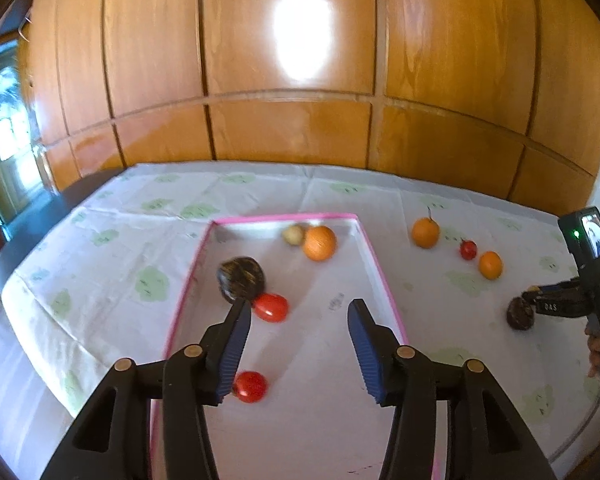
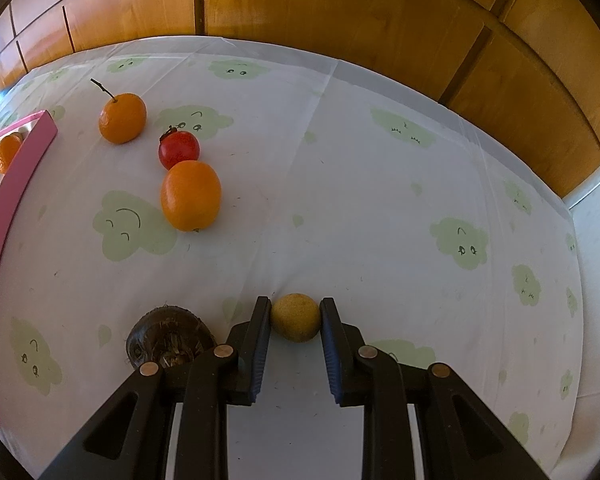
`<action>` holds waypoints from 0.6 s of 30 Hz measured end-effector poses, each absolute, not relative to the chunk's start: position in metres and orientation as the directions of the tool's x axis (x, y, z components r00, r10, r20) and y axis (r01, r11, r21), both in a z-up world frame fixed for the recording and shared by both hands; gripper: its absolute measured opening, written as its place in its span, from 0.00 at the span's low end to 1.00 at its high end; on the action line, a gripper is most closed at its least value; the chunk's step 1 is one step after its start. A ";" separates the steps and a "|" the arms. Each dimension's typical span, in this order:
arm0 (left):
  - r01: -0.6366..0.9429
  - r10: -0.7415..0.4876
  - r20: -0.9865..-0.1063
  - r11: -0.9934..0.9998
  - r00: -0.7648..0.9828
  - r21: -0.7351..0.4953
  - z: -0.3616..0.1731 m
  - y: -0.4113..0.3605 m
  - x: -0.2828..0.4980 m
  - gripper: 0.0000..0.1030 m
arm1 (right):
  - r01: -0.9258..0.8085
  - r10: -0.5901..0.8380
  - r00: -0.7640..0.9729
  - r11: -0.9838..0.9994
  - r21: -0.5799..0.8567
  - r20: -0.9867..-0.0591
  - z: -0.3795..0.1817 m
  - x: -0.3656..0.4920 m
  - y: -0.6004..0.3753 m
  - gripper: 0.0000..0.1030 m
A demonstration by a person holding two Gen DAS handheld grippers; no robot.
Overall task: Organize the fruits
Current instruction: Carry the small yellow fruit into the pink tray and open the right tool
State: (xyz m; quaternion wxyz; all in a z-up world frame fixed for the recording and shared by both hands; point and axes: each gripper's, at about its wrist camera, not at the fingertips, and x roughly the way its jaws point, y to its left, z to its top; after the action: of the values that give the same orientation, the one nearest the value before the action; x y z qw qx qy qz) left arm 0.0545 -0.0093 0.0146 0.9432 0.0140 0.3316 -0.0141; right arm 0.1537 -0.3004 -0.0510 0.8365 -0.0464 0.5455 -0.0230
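Observation:
A pink-rimmed white tray (image 1: 374, 252) holds an orange (image 1: 319, 242), a pale yellow fruit (image 1: 293, 235), a dark round fruit (image 1: 241, 278) and two red tomatoes (image 1: 271, 307) (image 1: 251, 386). My left gripper (image 1: 299, 320) is open and empty above the tray. My right gripper (image 2: 295, 312) is shut on a small yellow fruit (image 2: 295, 317) at cloth level. A dark brown fruit (image 2: 170, 342) lies just left of it. Two oranges (image 2: 122, 118) (image 2: 191, 195) and a red tomato (image 2: 179, 150) lie further off on the cloth.
The table wears a white cloth with green cloud prints (image 2: 380, 200). A wooden panelled wall (image 1: 292, 80) runs behind it. The tray's pink rim (image 2: 16, 188) shows at the left of the right wrist view. The table's right edge drops off at far right.

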 end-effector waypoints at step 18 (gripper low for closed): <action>-0.110 0.113 -0.543 0.993 0.832 0.039 0.041 0.029 0.046 0.58 | 0.003 -0.079 0.406 0.996 -0.085 -0.910 -0.049 0.150 -0.304 0.24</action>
State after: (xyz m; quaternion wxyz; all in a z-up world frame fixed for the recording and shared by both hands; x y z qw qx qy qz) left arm 0.0463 0.0292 0.0413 0.9570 0.0029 0.2841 0.0582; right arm 0.1504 -0.3039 -0.0490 0.8377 -0.0347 0.5444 -0.0246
